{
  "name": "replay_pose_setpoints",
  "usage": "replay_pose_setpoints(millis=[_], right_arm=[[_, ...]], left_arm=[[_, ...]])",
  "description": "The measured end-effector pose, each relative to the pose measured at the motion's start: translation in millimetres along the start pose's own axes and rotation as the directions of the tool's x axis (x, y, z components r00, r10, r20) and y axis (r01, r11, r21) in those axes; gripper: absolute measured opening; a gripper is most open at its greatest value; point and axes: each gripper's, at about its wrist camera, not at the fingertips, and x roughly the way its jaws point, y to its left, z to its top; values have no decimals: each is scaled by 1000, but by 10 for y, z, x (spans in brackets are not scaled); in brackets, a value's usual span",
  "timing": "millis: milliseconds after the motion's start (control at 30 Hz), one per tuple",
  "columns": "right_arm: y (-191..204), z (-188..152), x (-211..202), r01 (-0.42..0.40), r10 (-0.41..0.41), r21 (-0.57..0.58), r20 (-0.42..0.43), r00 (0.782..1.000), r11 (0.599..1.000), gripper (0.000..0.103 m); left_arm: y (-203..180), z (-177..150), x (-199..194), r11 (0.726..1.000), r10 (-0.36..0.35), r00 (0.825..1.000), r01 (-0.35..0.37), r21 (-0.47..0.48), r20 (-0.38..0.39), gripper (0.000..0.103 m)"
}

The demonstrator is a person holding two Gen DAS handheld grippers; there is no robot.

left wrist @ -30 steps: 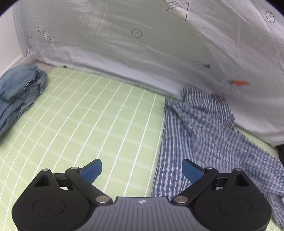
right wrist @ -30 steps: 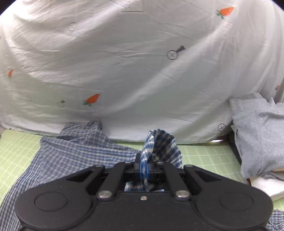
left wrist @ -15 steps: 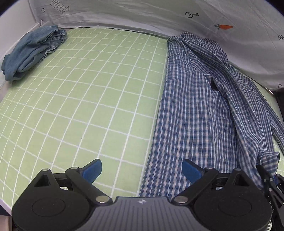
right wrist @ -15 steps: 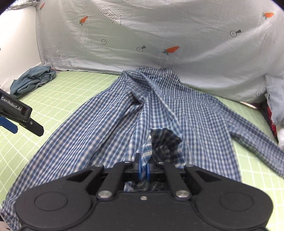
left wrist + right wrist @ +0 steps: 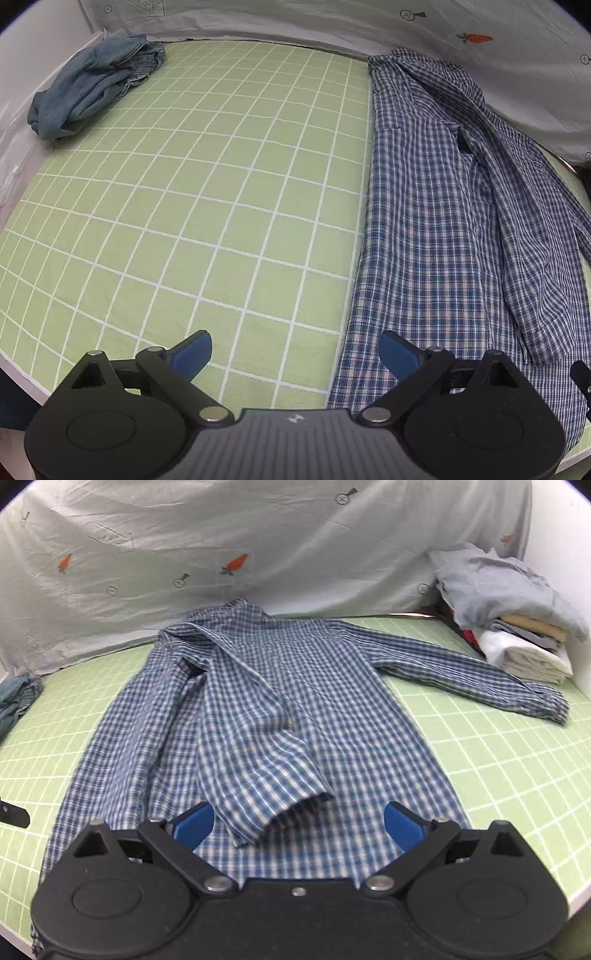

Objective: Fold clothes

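Shirt [image 5: 332, 709] lies flat on the surface [image 5: 184, 206], one sleeve folded in. Both tools — left [image 5: 295, 354], right [image 5: 299, 825] — spread, empty. Next, pinch the outstretched sleeve [image 5: 480, 675] near its cuff.

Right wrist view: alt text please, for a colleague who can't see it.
A blue plaid shirt lies spread on a green grid mat, one sleeve folded across its front, the other stretched toward a stack of folded clothes. The right tongs are open just before the folded cuff.
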Motion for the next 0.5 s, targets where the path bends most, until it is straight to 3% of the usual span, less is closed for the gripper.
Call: replay_pose_setpoints(millis=[133, 300, 500], right_arm=[[-284, -107, -162, 101, -101, 62, -18, 995, 993, 103], [-712, -195, -188, 183, -179, 144, -40, 983, 972, 103], [-1352, -223, -49, 190, -186, 169, -43, 982, 967, 103]], left_arm=[[-138, 40, 32, 999, -20, 1000, 21, 29, -20, 96], [-592, 5, 33, 996, -27, 1000, 27, 80, 0, 97], [-1261, -64, 44, 994, -28, 999, 25, 108, 28, 97]])
